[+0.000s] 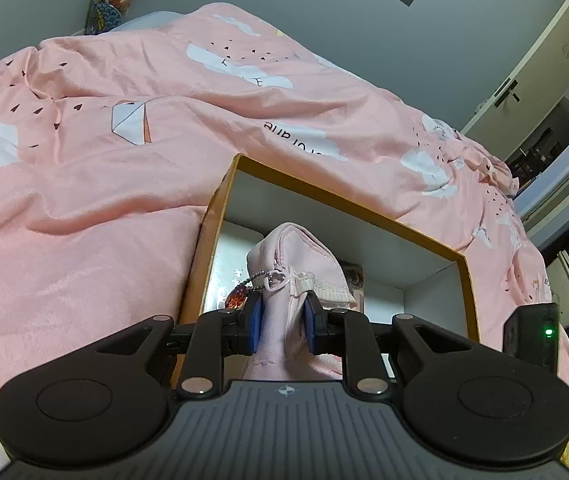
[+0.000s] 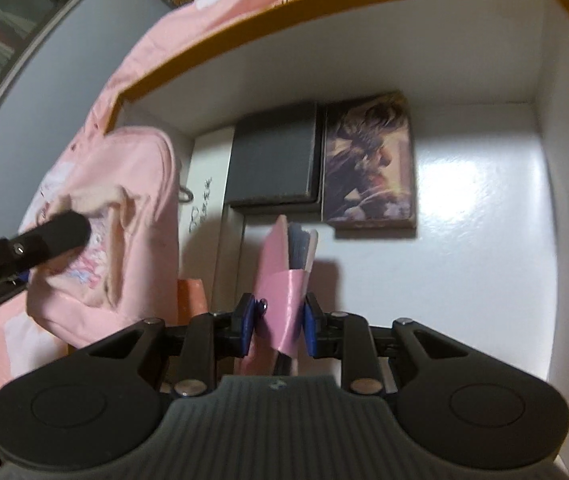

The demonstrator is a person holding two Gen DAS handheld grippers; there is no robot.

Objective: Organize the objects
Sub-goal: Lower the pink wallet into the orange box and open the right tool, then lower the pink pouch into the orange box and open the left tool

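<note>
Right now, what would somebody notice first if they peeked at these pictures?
Probably the big pink bedspread with white clouds, and the mustard-edged white box resting on it. The left gripper squeezes a pink zip pouch above the box, while the right gripper holds a pink wallet inside.

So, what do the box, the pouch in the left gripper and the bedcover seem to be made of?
Box: probably cardboard, with thin stiff walls; mustard outside, white inside, and the floor shines glossy in the right wrist view.
Pouch: soft pink fabric, matte, with stitched seams and a ribbed zip edge; a metal ball chain hangs from it.
Bedcover: soft printed cloth, likely cotton, creased all over.
</note>
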